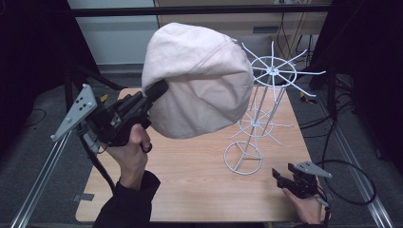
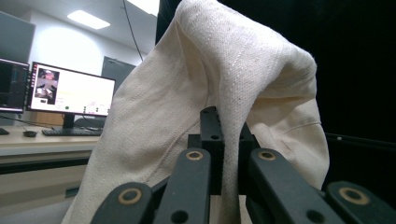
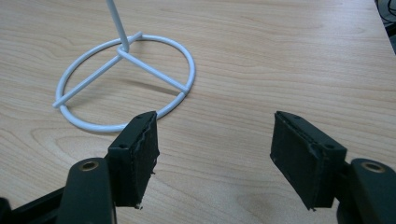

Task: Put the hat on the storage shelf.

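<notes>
- Left gripper (image 1: pixel 159 90) clenched on cream hat (image 1: pixel 199 80), raised left of white wire stand (image 1: pixel 259 114).
- Right gripper (image 3: pixel 215 154) released, near the stand's ring base (image 3: pixel 126 84), table (image 1: pixel 190 180) bare between.

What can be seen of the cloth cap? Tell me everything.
The cloth cap is cream to pale pink, of woven cotton-like fabric with stitched seams between its panels. It hangs limp and rounded in the air above the wooden table, pinched at its edge between the shut jaws of the left gripper, beside the white wire rack.
</notes>
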The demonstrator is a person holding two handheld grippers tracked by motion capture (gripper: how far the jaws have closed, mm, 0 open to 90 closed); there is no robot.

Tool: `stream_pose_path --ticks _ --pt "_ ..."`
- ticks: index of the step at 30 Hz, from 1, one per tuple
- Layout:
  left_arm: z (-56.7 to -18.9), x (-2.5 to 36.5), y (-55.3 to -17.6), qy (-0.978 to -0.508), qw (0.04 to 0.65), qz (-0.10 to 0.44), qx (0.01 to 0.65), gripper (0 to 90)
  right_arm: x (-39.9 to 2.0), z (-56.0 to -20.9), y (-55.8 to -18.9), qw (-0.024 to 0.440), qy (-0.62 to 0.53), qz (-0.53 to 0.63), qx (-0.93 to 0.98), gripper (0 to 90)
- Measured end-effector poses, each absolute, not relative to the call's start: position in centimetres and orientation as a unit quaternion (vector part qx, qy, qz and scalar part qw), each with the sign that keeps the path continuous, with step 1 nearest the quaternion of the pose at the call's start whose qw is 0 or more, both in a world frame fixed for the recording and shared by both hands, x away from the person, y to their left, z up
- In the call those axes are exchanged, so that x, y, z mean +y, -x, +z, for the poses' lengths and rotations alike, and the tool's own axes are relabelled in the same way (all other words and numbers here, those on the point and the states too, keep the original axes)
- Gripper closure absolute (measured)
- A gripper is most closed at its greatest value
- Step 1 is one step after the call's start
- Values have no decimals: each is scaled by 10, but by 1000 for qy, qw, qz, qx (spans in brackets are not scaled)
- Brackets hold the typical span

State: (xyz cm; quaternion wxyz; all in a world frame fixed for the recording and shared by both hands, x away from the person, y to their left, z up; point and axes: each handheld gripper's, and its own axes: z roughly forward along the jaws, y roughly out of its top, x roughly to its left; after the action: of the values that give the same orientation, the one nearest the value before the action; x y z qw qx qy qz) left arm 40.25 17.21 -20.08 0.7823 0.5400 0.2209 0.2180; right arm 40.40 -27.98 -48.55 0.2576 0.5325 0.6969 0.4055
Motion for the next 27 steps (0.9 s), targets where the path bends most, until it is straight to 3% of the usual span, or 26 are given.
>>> stream_pose_path --ticks 14,27 --pt "-219 135 -421 -585 751 202 228 887 -280 -485 -404 256 -535 407 695 321" --pt "-252 132 -427 -615 724 197 242 885 -281 -486 -404 257 -535 405 695 321"
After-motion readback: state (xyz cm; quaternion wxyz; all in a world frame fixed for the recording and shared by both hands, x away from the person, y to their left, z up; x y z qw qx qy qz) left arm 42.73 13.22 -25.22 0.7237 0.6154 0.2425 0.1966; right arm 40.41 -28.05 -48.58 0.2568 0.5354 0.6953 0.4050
